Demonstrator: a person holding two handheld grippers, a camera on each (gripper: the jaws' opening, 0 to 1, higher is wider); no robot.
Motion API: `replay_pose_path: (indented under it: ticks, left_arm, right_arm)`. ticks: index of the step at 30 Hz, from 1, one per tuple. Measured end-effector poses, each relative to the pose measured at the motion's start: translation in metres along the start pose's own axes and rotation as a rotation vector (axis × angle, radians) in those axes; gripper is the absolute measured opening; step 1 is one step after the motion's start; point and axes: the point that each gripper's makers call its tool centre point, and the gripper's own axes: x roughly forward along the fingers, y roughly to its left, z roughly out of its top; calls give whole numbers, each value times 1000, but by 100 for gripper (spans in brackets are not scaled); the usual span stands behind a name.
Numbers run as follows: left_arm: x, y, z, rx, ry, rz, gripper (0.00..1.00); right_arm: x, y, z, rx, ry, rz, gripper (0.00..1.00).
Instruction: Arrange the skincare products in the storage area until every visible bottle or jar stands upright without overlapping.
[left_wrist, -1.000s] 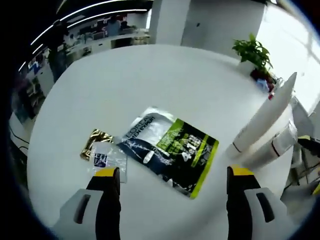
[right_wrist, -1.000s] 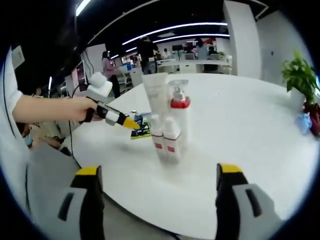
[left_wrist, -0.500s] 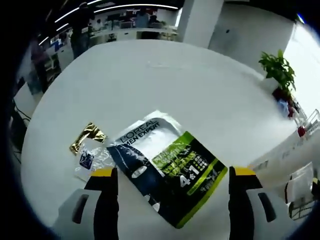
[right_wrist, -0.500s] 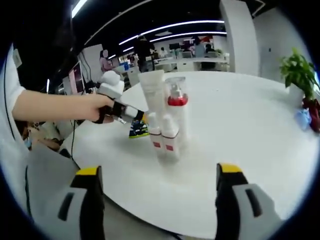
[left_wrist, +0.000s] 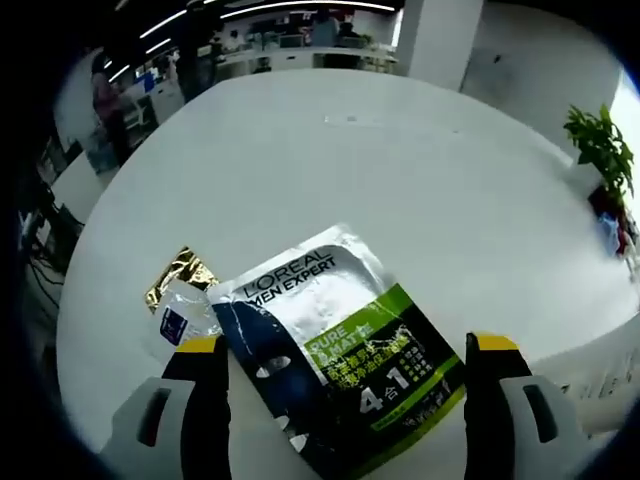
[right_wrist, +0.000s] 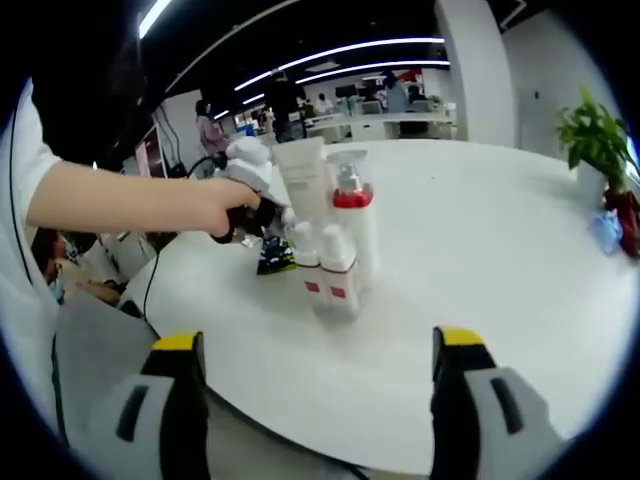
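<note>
A flat L'Oreal Men Expert sachet (left_wrist: 330, 335), silver, dark blue and green, lies on the white round table (left_wrist: 400, 170). My left gripper (left_wrist: 347, 350) hovers open just over the sachet's near end, one jaw to each side. In the right gripper view an upright cluster stands mid-table: a tall white tube (right_wrist: 305, 185), a pump bottle with a red collar (right_wrist: 352, 225) and two small white bottles with red labels (right_wrist: 330, 280). My right gripper (right_wrist: 318, 340) is open and well short of them. A person's hand (right_wrist: 215, 205) holds the left gripper beside the tube.
A gold sachet (left_wrist: 180, 275) and a small clear packet (left_wrist: 185, 322) lie left of the big sachet. A white tube's side (left_wrist: 600, 365) shows at the lower right. A potted plant (right_wrist: 590, 140) stands at the table's far edge. Office desks and people fill the background.
The left gripper has moved in over the big sachet, which now looks larger and nearer. In the right gripper view the hand with the left gripper has shifted right, up to the tube.
</note>
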Motion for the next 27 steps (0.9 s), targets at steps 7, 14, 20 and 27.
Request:
replay_pose_path:
  ticks: [7, 14, 20, 27]
  left_arm:
    - [4, 1, -5, 61, 24, 38, 97]
    - [5, 3, -2, 125, 2, -10, 96]
    - [5, 8, -1, 242, -4, -94, 89]
    - [2, 12, -4, 330, 30, -147, 83]
  right_arm:
    - [2, 1, -1, 1, 0, 3, 94]
    - [1, -1, 0, 8, -9, 2, 94]
    - [2, 0, 2, 5, -15, 7, 94]
    - [4, 3, 4, -1, -18, 15, 93]
